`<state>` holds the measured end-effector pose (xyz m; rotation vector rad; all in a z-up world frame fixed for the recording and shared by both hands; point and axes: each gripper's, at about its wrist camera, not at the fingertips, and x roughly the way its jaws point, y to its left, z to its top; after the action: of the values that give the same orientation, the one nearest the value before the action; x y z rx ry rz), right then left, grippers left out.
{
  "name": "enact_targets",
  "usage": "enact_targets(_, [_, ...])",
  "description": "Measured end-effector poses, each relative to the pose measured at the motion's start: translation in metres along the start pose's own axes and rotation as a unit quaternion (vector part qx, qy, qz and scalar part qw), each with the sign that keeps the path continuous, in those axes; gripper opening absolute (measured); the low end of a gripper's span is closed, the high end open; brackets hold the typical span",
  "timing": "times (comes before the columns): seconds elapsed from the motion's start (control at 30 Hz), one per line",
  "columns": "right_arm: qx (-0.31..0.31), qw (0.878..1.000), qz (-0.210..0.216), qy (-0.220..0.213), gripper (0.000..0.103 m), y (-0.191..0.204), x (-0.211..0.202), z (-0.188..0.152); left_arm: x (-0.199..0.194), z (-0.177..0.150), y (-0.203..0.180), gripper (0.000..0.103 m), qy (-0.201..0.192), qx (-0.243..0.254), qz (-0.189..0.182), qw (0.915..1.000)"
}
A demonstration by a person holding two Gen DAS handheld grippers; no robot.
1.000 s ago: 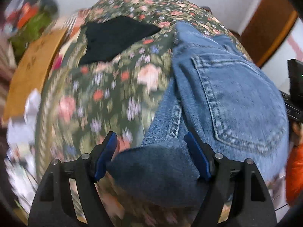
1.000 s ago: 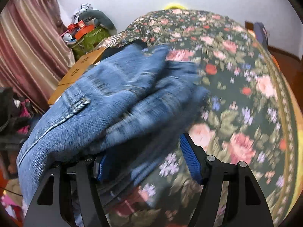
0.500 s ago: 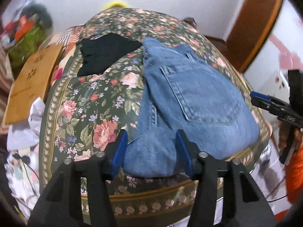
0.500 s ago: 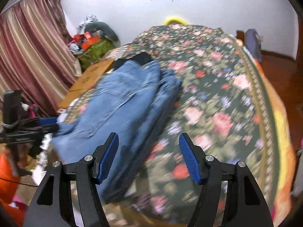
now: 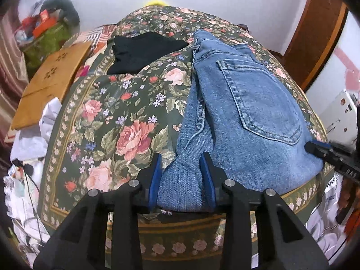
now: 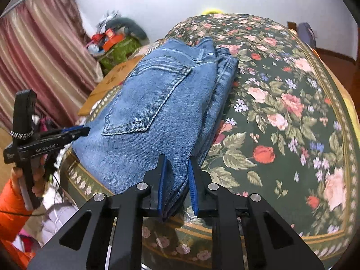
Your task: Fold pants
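Folded blue jeans (image 5: 243, 112) lie on the floral bedspread (image 5: 126, 121), back pocket up, near the bed's front edge. My left gripper (image 5: 181, 175) is shut on the near left corner of the jeans; denim fills the gap between its blue pads. In the right wrist view the jeans (image 6: 157, 103) lie left of centre, and my right gripper (image 6: 177, 177) is shut on their near right edge. Each gripper shows in the other's view, the right one (image 5: 315, 147) at the jeans' right corner, the left one (image 6: 76, 132) at their left corner.
A black garment (image 5: 144, 49) lies farther back on the bed. A wooden board (image 5: 51, 81) and white crumpled material (image 5: 38, 130) are left of the bed. A striped curtain (image 6: 38, 67) and a cluttered green pile (image 6: 117, 45) stand behind. A brown door (image 5: 315, 33) is at right.
Both grippers have drawn back toward the bed's front edge and closed on the near corners of the jeans. The jeans have settled flat, folded, on the bedspread.
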<state>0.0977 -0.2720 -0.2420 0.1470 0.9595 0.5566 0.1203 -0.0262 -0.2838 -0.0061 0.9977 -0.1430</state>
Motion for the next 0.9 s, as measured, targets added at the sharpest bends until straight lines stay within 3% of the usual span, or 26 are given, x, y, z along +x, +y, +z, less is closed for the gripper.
enact_targets(0.1, [-0.021,1.000,0.001,0.012,0.016,-0.001,-0.009,0.017,-0.005,0.006,-0.001,0.036,0.003,0.014,-0.003,0.9999])
enact_targets(0.2, [-0.025,0.999,-0.019,-0.010,0.023,-0.010,-0.020,0.039,-0.022,0.022,0.003,0.036,-0.007,0.013,-0.016,0.9998])
enact_targets(0.27, [-0.024,0.999,-0.023,-0.029,0.036,-0.017,-0.023,0.056,-0.039,0.044,0.003,0.036,-0.042,0.025,-0.019,0.9986])
enact_targets(0.4, [-0.020,0.998,-0.035,-0.042,0.038,-0.031,-0.002,0.096,-0.037,0.086,0.002,0.036,-0.059,0.044,-0.035,0.9967])
enact_targets(0.63, [-0.016,1.000,-0.020,-0.010,0.038,-0.052,0.072,0.148,0.036,0.144,-0.012,0.036,-0.001,0.077,-0.064,0.9949])
enact_targets(0.73, [-0.011,1.000,-0.014,0.011,0.038,-0.061,0.097,0.158,0.063,0.155,-0.025,0.036,0.027,0.086,-0.130,0.9874])
enact_targets(0.8, [-0.010,1.000,-0.004,0.012,0.037,-0.064,0.111,0.162,0.073,0.159,-0.037,0.036,0.034,0.096,-0.146,0.9841])
enact_targets(0.83, [-0.013,1.000,-0.002,0.007,0.035,-0.064,0.113,0.162,0.080,0.161,-0.044,0.036,0.034,0.108,-0.135,0.9844])
enact_targets(0.87, [-0.019,1.000,-0.001,0.001,0.020,-0.063,0.115,0.162,0.083,0.163,-0.049,0.036,0.033,0.114,-0.125,0.9850])
enact_targets(0.9, [-0.027,1.000,-0.002,-0.007,0.015,-0.062,0.113,0.161,0.086,0.165,-0.052,0.036,0.032,0.121,-0.115,0.9855])
